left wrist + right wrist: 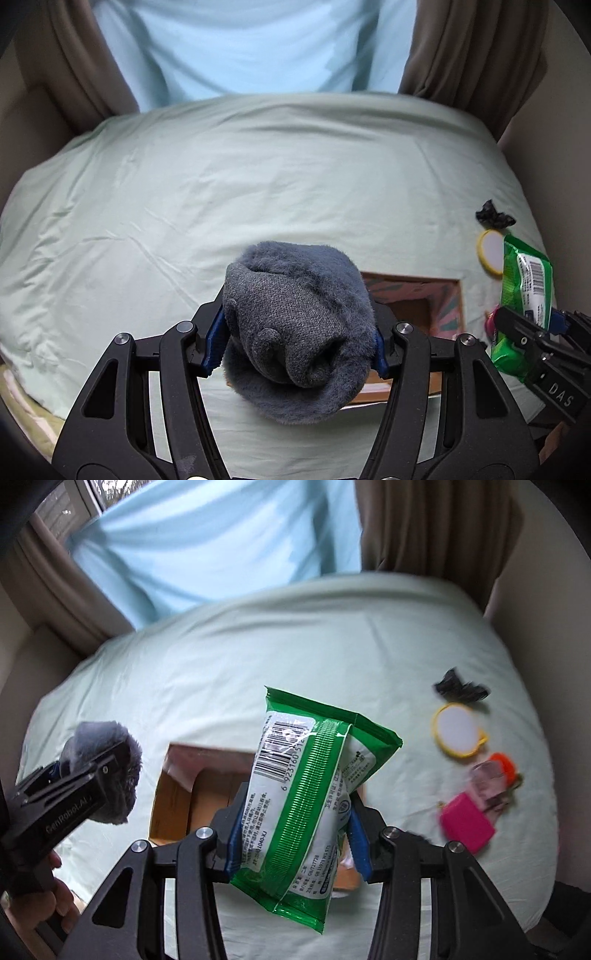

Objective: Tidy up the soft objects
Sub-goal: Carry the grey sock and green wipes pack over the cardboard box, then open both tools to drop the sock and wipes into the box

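My left gripper (299,339) is shut on a grey fuzzy sock bundle (299,332), held above the pale green bedsheet (258,184) just left of an open cardboard box (413,306). My right gripper (293,834) is shut on a green and white wet-wipes pack (306,794), held upright over the same box (192,797). In the right wrist view the left gripper (74,775) with the sock bundle (110,760) shows at the left. In the left wrist view the right gripper (532,332) with the pack (524,288) shows at the right edge.
On the sheet to the right lie a black hair scrunchie (460,688), a yellow-rimmed round mirror (456,731), a pink block (465,825) and a clear item with an orange cap (495,775). Blue and brown curtains hang behind the bed.
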`<state>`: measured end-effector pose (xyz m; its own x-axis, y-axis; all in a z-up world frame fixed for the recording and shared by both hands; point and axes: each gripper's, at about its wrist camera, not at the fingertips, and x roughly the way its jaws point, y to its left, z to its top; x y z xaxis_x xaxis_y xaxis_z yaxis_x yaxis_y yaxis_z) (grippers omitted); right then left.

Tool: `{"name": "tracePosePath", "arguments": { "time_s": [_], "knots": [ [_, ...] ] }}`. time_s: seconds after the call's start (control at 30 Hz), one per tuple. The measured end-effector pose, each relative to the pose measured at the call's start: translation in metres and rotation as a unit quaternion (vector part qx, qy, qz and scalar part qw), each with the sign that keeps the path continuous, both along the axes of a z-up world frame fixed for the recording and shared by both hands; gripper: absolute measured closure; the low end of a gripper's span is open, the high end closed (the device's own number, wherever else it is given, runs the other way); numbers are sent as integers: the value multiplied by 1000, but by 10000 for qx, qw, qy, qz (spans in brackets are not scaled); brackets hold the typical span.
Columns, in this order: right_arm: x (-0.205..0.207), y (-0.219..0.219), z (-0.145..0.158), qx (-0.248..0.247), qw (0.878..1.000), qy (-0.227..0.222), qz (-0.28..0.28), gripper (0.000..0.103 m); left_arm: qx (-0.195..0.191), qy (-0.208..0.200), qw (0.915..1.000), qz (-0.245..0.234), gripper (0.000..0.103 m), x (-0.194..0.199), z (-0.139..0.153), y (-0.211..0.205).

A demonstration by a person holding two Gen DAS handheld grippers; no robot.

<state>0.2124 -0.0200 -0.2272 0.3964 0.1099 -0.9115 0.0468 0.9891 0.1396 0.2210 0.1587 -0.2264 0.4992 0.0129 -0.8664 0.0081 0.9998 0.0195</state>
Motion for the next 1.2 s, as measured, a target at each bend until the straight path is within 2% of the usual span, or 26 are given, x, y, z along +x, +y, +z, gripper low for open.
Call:
{"name": "tracePosePath", "arguments": {
  "time_s": [0.17, 0.33, 0.63, 0.8, 0.83, 0.87, 0.9, 0.93, 0.97, 1.0, 1.03, 1.07, 1.2],
  "knots": [
    [7, 13, -50, -93, 9987, 478, 136, 60, 19, 506, 9987, -25, 46, 20, -47, 17],
    [19, 24, -92, -256, 9949, 887, 405, 60, 20, 952, 9954, -118, 46, 38, -88, 12],
    [32, 26, -144, -151, 9884, 1366, 649, 60, 25, 1586, 9872, -168, 46, 68, -151, -7],
    [34, 25, -170, -37, 9840, 1633, 712, 60, -66, 2031, 9791, -100, 46, 75, -189, -12],
    [35, 24, -174, -11, 9831, 1681, 729, 60, -109, 2086, 9779, -85, 41, 74, -194, -12],
    [35, 24, -176, 3, 9825, 1700, 761, 59, -159, 2125, 9770, -79, 28, 75, -198, -12],
    [35, 24, -178, -18, 9823, 1689, 804, 58, -171, 2150, 9764, -83, 19, 76, -202, -13],
    [34, 26, -179, -60, 9828, 1618, 889, 57, -187, 2163, 9761, -111, 5, 76, -202, -13],
    [34, 28, -180, -93, 9834, 1542, 956, 45, -236, 2194, 9752, -182, 0, 78, -204, -15],
    [34, 29, -180, -123, 9835, 1497, 1007, 20, -241, 2185, 9752, -242, 1, 79, -203, -18],
    [33, 31, -181, -127, 9833, 1475, 1059, 6, -220, 2149, 9760, -279, 1, 80, -201, -20],
    [32, 32, -181, -107, 9828, 1461, 1125, 0, -188, 2104, 9769, -337, 0, 82, -198, -23],
    [26, 35, -181, 55, 9820, 1483, 1169, 0, -132, 1980, 9790, -467, 1, 84, -190, -28]
  ]
}}
